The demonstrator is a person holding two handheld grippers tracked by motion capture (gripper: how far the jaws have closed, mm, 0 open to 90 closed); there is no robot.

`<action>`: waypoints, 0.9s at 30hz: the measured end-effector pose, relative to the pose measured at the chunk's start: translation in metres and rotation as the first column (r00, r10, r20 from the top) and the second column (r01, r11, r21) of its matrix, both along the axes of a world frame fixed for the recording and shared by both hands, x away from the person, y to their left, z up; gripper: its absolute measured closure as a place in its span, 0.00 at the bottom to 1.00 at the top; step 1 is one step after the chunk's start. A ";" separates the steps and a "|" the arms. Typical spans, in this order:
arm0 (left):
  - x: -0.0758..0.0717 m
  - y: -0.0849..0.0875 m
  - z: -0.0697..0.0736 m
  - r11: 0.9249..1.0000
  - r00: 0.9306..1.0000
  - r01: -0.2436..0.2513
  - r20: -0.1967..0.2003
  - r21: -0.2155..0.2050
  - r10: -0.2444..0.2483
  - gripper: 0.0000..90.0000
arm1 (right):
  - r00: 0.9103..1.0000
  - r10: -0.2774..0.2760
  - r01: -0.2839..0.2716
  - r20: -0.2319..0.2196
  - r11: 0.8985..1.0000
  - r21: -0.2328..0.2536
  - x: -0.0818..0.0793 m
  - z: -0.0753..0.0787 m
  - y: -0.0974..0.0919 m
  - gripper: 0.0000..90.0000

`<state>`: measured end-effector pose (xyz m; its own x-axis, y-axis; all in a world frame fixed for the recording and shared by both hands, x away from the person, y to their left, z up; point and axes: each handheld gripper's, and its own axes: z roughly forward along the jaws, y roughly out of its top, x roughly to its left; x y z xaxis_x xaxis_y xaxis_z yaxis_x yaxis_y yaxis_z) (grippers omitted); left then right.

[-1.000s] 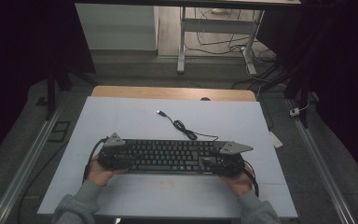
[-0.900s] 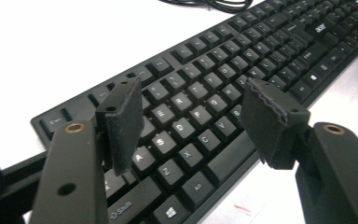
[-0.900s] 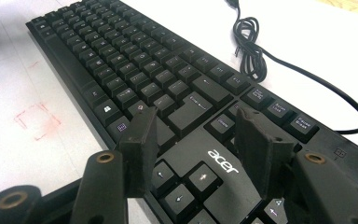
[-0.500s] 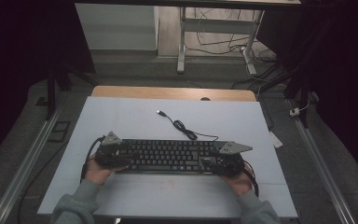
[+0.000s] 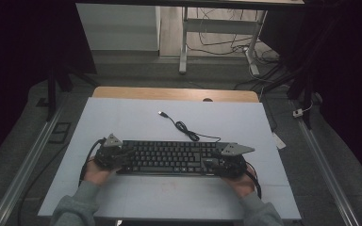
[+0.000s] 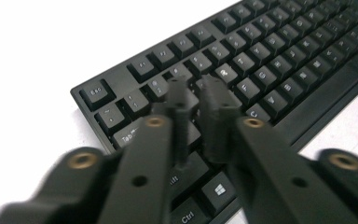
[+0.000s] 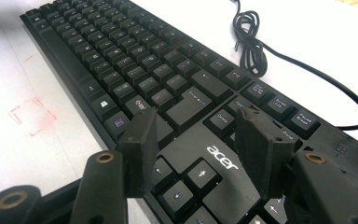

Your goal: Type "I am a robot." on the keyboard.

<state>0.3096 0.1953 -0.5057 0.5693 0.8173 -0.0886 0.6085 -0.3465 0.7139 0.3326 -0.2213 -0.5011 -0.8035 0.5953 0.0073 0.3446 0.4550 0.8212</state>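
Note:
A black Acer keyboard (image 5: 169, 157) lies across the white mat, its keys close up in the left gripper view (image 6: 270, 56) and the right gripper view (image 7: 121, 60). Its black cable (image 5: 184, 127) coils behind it and ends in a loose USB plug (image 5: 161, 113). My left gripper (image 5: 122, 157) hovers over the keyboard's left end; its jaws (image 6: 198, 86) have just been closing and now stand almost together above the number and Tab keys, with nothing between them. My right gripper (image 5: 210, 163) is over the right end, open (image 7: 198, 121) above the arrow keys and logo.
The white mat (image 5: 122, 117) covers a wooden table (image 5: 169, 93). Faint red marks (image 7: 30, 114) show on the mat in front of the keyboard. Desk legs and floor cables (image 5: 245, 52) lie beyond the table's far edge.
The left gripper's jaws have come together over the keyboard's left end. The right gripper and the keyboard have stayed where they were.

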 end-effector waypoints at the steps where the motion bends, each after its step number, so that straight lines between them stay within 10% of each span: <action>1: 0.000 0.000 -0.001 1.000 1.000 0.003 -0.004 0.003 -0.003 0.96 | 1.000 -0.001 0.001 0.000 1.000 -0.003 0.000 0.000 0.000 0.55; 27: 0.007 -0.010 -0.013 0.998 0.999 0.014 -0.042 0.063 -0.011 0.98 | 1.000 -0.003 0.003 -0.004 1.000 -0.017 0.000 -0.002 0.001 0.54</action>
